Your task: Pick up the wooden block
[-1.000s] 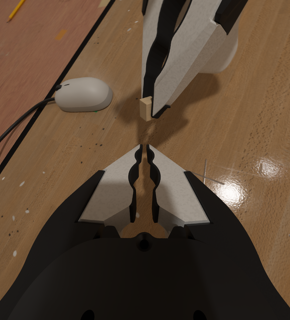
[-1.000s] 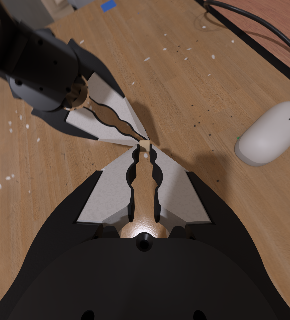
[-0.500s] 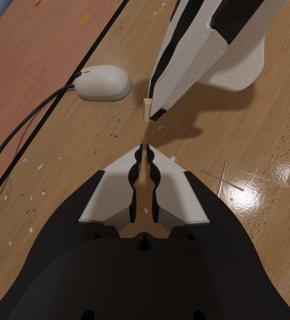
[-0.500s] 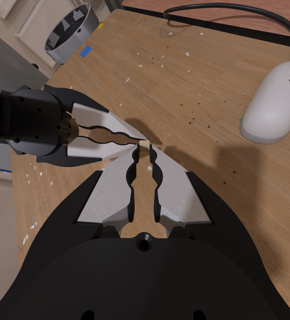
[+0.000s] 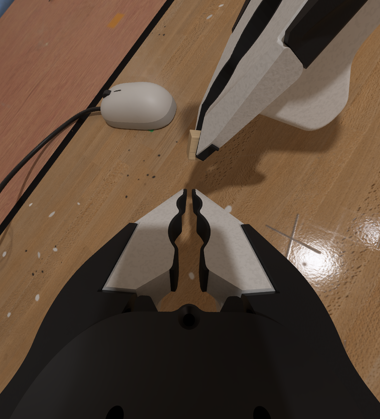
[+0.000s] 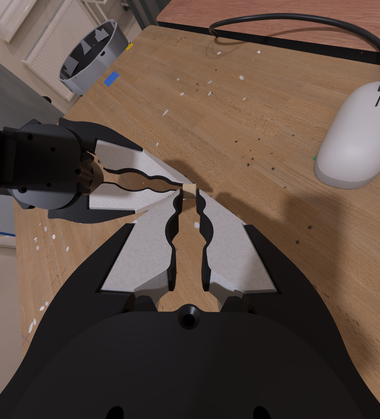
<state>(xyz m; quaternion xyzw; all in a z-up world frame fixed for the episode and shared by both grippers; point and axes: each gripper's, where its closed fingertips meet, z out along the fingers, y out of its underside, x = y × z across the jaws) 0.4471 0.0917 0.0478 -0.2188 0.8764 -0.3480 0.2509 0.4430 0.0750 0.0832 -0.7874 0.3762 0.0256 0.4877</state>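
The small pale wooden block (image 6: pixel 189 190) is pinched between the fingertips of my right gripper (image 6: pixel 189 194), which is shut on it and holds it above the wooden table (image 6: pixel 230 127). In the left wrist view the block (image 5: pixel 193 145) hangs clear of the table at the tip of the right gripper (image 5: pixel 201 152), with its shadow below. My left gripper (image 5: pixel 189 191) is shut and empty, a short way in front of the block. In the right wrist view the left gripper (image 6: pixel 180 186) points at the block from the left, its tips almost touching it.
A grey wired mouse (image 5: pixel 137 106) (image 6: pixel 357 136) lies on the table beside the block, its black cable (image 6: pixel 320 20) running onto a reddish board (image 5: pixel 48 56). The table's edge, a grey bin (image 6: pixel 91 59) and the floor show at the left of the right wrist view.
My right gripper has risen with the block in it and tilted, so the bin and floor come into view. My left gripper has risen too and stays shut.
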